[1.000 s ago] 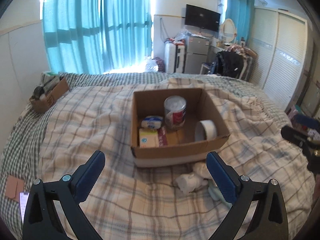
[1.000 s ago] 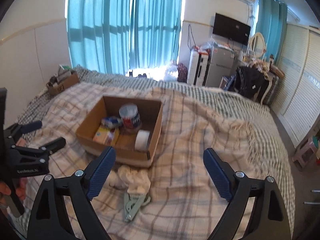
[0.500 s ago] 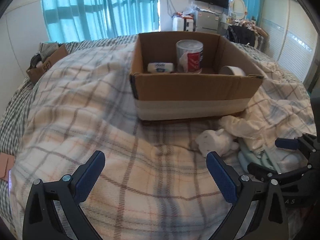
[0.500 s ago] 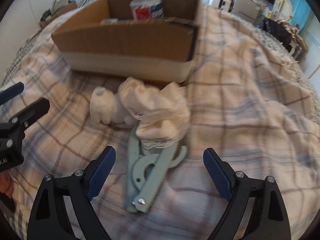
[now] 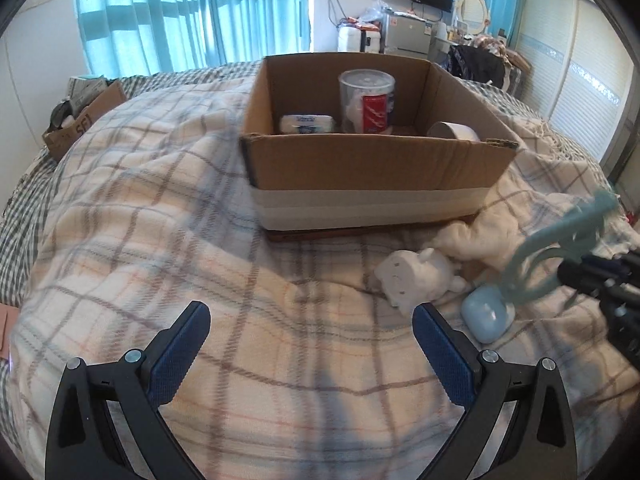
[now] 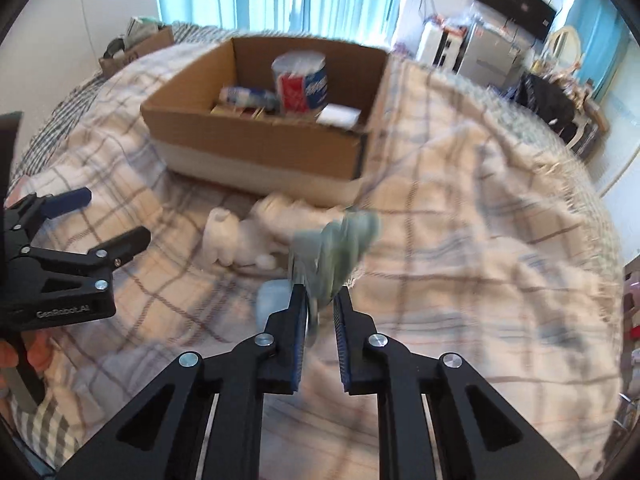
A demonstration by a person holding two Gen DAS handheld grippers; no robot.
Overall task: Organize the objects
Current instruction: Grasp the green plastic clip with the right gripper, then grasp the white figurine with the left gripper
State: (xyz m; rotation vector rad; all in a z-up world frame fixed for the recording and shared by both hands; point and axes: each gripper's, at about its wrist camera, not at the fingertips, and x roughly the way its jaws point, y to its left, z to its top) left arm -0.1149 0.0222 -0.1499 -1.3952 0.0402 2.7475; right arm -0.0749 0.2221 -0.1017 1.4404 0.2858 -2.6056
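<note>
One cardboard box (image 5: 372, 184) sits on the bed (image 5: 160, 240), open-topped, with a pale tape band along its base. Inside it, four things can be counted: one clear-lidded cylindrical canister (image 5: 367, 100) with a red-and-blue label, one soft white packet (image 5: 306, 123), one white tape roll (image 5: 454, 131), and one yellowish carton (image 6: 236, 111) that shows only from the right wrist view.

In front of the box, on the plaid blanket (image 5: 280, 360), lie one small white moulded figurine (image 5: 416, 282), one crumpled cream cloth (image 5: 476, 240) and one smooth, rounded pale-blue case (image 5: 486, 316).

The right hand-held gripper (image 6: 320, 308) has its two fingers pressed nearly together, pinching one pale-green plastic clip (image 6: 336, 252) with curved arms, raised off the blanket just in front of the box; it is blurred.

The left hand-held gripper (image 5: 310, 344) is spread wide and holds nothing, its blue ribbed pads (image 5: 180, 356) hovering over the blanket.

A second, smaller cardboard box (image 5: 84, 126) stands at the bed's far left edge.
</note>
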